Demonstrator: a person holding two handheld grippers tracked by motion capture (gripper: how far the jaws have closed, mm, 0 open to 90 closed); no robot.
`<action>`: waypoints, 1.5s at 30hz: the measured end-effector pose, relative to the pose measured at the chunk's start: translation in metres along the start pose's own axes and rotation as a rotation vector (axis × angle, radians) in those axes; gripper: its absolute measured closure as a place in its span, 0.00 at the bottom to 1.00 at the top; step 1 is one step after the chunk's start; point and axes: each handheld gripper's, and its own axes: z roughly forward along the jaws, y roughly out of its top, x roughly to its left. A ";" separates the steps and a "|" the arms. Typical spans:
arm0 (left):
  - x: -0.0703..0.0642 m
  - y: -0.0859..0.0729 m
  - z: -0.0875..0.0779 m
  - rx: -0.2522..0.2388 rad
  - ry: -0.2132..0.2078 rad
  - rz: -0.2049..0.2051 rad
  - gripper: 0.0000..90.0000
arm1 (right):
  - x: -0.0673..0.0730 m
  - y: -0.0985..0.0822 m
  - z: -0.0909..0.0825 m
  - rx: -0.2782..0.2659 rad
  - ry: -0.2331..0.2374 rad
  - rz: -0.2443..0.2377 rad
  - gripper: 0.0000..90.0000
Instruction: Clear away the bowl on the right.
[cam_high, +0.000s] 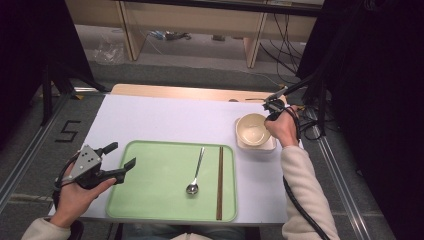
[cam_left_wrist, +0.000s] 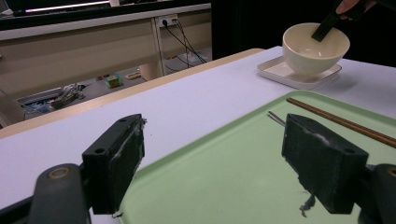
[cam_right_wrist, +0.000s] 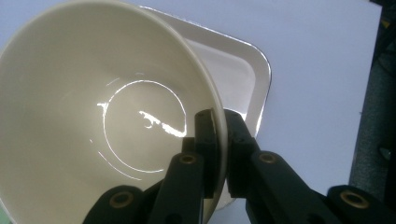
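- The left gripper (cam_high: 118, 159) sits at the left edge of the counter (cam_high: 165, 120), held in the person's left hand (cam_high: 80, 192); its jaws stand wide apart with nothing between them, pointing rightward over the near-left corner of the tray.
- In the left gripper view the same gripper (cam_left_wrist: 215, 163) frames bare tray surface between its two black pads.
- The light green tray (cam_high: 150, 195) lies flat on the near middle of the counter, its long side running left to right.
- A metal spoon (cam_high: 195, 171) lies on the tray right of centre, long axis running near to far, bowl end toward the person, handle pointing away and slightly right.
- A pair of dark wooden chopsticks (cam_high: 220, 182) lies just beside the spoon, near the tray's right edge, lying side by side, long axis straight from near edge to far edge.
- The cream bowl (cam_high: 252, 129) stands upright, mouth up, on a small white square plate (cam_high: 267, 146) just past the tray's far-right corner.
- The right gripper (cam_high: 272, 111), in the right hand (cam_high: 284, 127), comes down on the bowl's right rim; in the right gripper view its jaws (cam_right_wrist: 223, 140) are narrow, pinching the bowl wall (cam_right_wrist: 93, 93), one pad inside and one outside.
- From that view the plate (cam_right_wrist: 243, 70) lies beneath the bowl.
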 end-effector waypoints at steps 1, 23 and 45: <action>0.000 0.000 0.000 0.000 -0.001 -0.003 0.23 | 0.001 0.000 -0.003 -0.008 -0.019 -0.007 0.96; -0.003 0.002 0.003 0.002 -0.014 -0.006 0.24 | 0.060 0.000 -0.041 -0.109 0.069 -0.111 0.96; -0.008 0.006 0.012 0.019 -0.031 -0.010 0.25 | 0.107 -0.012 -0.045 -0.135 0.133 -0.194 0.96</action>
